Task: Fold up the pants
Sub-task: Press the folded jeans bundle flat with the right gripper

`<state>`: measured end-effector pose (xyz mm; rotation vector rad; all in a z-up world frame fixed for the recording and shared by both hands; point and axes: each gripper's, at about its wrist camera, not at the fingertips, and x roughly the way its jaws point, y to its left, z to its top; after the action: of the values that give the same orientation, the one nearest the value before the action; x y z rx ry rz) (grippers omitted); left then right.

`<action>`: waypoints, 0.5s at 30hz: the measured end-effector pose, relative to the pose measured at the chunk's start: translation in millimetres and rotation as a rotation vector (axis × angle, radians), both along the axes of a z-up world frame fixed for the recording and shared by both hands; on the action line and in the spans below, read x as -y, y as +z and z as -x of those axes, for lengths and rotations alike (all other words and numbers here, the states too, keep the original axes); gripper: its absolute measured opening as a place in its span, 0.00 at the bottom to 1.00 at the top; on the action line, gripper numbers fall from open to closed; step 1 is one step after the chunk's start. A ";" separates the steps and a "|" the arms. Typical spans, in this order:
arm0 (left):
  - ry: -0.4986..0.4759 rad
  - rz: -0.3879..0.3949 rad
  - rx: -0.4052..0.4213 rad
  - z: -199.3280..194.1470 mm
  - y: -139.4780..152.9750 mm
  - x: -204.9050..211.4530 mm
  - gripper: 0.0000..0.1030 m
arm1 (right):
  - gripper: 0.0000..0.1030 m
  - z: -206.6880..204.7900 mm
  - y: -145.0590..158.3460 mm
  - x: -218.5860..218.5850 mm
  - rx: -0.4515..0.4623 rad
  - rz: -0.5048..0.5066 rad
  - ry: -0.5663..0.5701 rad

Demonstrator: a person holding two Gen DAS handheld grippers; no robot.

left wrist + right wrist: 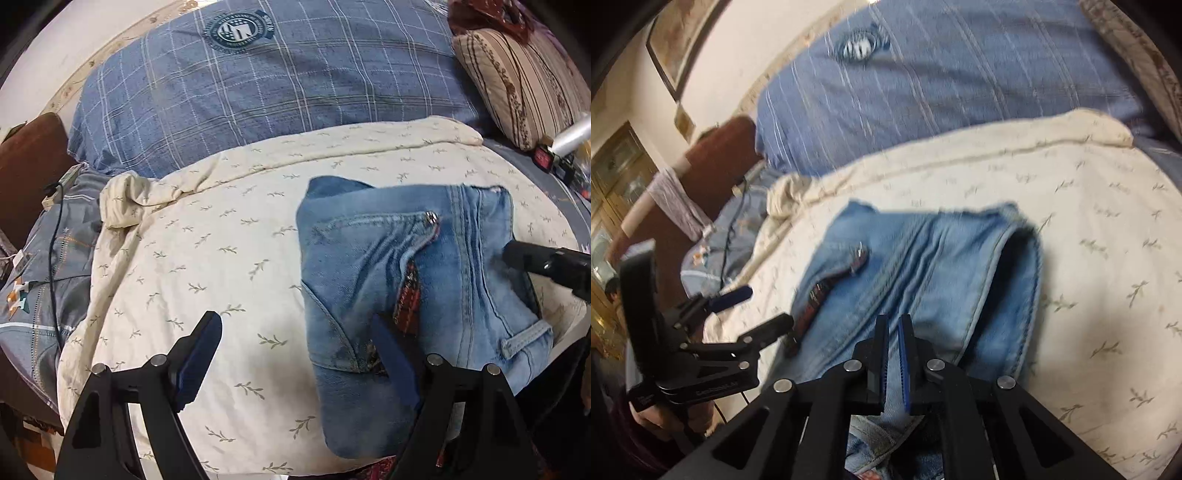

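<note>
Bedroom, cream wall at the back. A cream bedspread with a small leaf print is covering the bed; behind it a blue plaid pillow with a round crest is lying across the head end. A striped beige cushion is sitting at the far right of the left wrist view, and a grey patterned sheet with a black cable over it is showing along the left edge.

The pants, light blue denim jeans, are lying folded into a compact bundle on the bedspread, toward the right of the left wrist view, pocket rivet and a red-lined pocket opening facing up.

The left gripper is hovering low over the near-left edge of the bundle, jaws standing wide apart: 1 finger over bare bedspread, the other over the denim, nothing clamped between them.

The right gripper is pointing down at the near edge of the pants, its 2 fingers pressed together. Whether any denim is caught between them cannot be told; the view is blurred. A hand is gripping the left tool's handle at lower left of that view.
</note>
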<state>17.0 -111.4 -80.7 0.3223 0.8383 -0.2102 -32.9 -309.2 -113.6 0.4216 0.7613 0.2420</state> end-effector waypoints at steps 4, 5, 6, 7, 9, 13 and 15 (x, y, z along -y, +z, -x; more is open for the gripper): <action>0.019 0.007 0.014 -1.5 7.3 -3.1 0.81 | 0.07 8.4 7.4 16.6 0.037 -0.039 -0.051; 0.024 0.008 0.015 -2.1 8.5 -3.8 0.81 | 0.07 9.0 9.0 20.1 0.041 -0.047 -0.061; 0.028 0.009 0.014 -2.1 9.2 -4.3 0.81 | 0.07 10.0 10.3 23.4 0.044 -0.056 -0.071; 0.032 0.011 0.011 -2.9 9.5 -4.9 0.81 | 0.07 10.6 11.5 26.1 0.047 -0.065 -0.078; 0.039 0.011 0.005 -4.1 9.5 -5.9 0.82 | 0.07 13.4 13.6 32.0 0.055 -0.081 -0.092; 0.055 0.008 -0.015 -6.7 6.6 -7.1 0.85 | 0.13 16.7 15.9 40.5 0.056 -0.125 -0.106; 0.061 0.008 -0.023 -7.8 5.7 -7.4 0.85 | 0.32 17.6 16.4 42.6 0.058 -0.131 -0.119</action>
<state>24.8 -104.1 -75.0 0.2870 0.8690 -0.1609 -50.5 -351.8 -97.2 0.5801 0.6635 0.1925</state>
